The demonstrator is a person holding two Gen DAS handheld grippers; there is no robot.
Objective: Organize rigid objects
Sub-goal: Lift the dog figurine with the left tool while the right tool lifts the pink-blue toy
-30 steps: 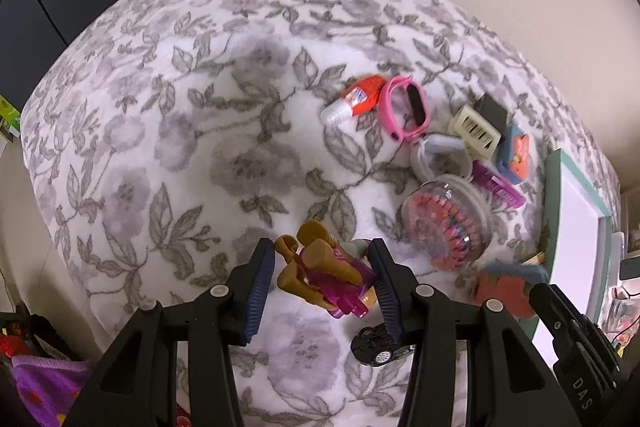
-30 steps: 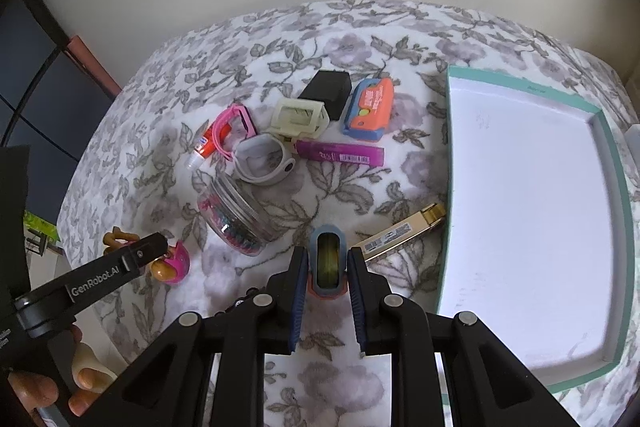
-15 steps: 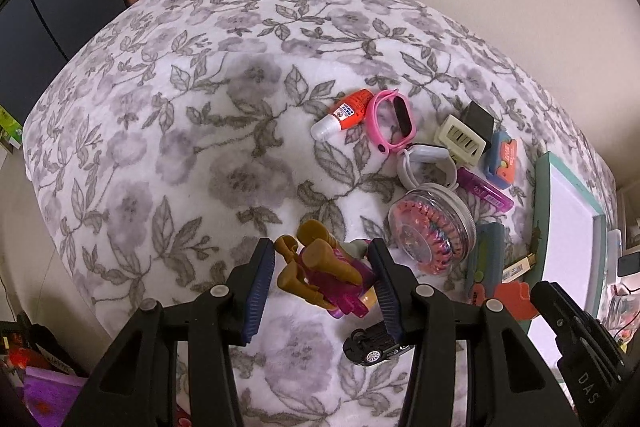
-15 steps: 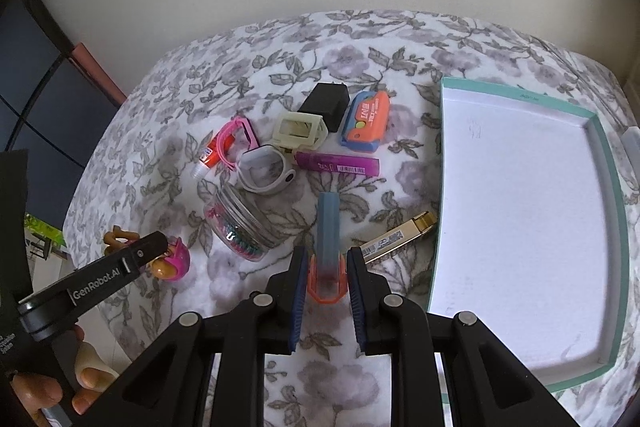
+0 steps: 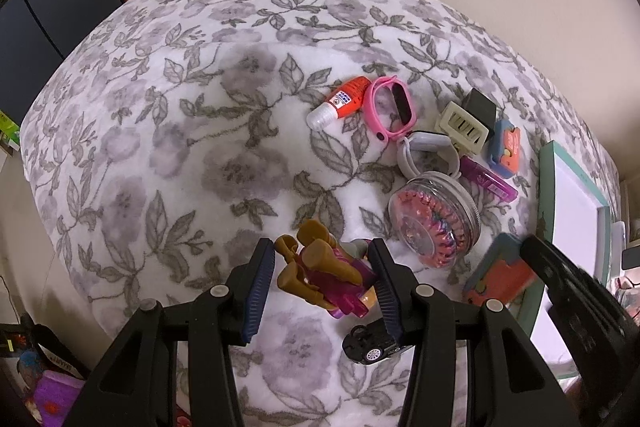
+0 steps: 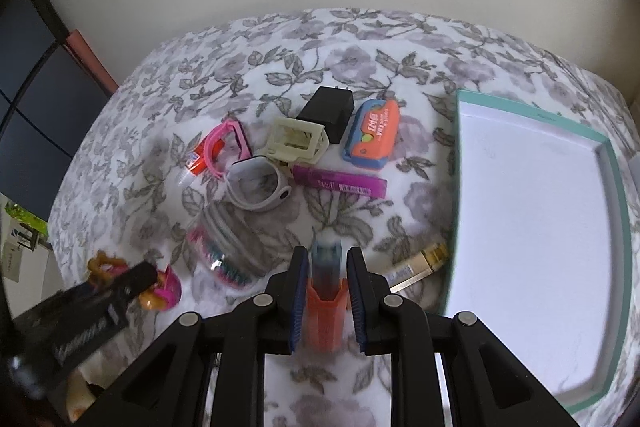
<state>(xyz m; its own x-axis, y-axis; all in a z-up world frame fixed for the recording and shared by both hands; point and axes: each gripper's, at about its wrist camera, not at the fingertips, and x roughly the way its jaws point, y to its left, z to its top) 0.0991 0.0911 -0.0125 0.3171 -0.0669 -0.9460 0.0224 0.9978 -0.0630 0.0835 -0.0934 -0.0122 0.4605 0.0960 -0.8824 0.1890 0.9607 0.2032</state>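
My left gripper (image 5: 320, 251) is shut on a small doll (image 5: 324, 267) with brown limbs and a magenta dress, held just above the flowered cloth. From the right wrist view the doll (image 6: 164, 291) shows at the lower left behind one of the left gripper's fingers (image 6: 132, 279). My right gripper (image 6: 326, 255) is shut on a blue-and-orange plastic case (image 6: 325, 291), which stands lengthwise between the pads. In the left wrist view that case (image 5: 500, 275) hangs beside the teal-rimmed white tray (image 5: 546, 179). The tray (image 6: 608, 167) holds nothing.
A clear jar of hair ties (image 5: 434, 215) lies on its side. Behind it are a glue bottle (image 5: 344, 99), pink watch (image 5: 390, 107), white watch (image 5: 428, 147), cream frame (image 5: 464, 129), black charger (image 5: 480, 105), purple box (image 5: 488, 181) and a second orange case (image 5: 506, 147). A black toy car (image 5: 372, 343) lies under my left gripper.
The case in my right gripper has swung from end-on to lengthwise, and that gripper has shifted slightly over the cloth. The left gripper and doll have stayed put.
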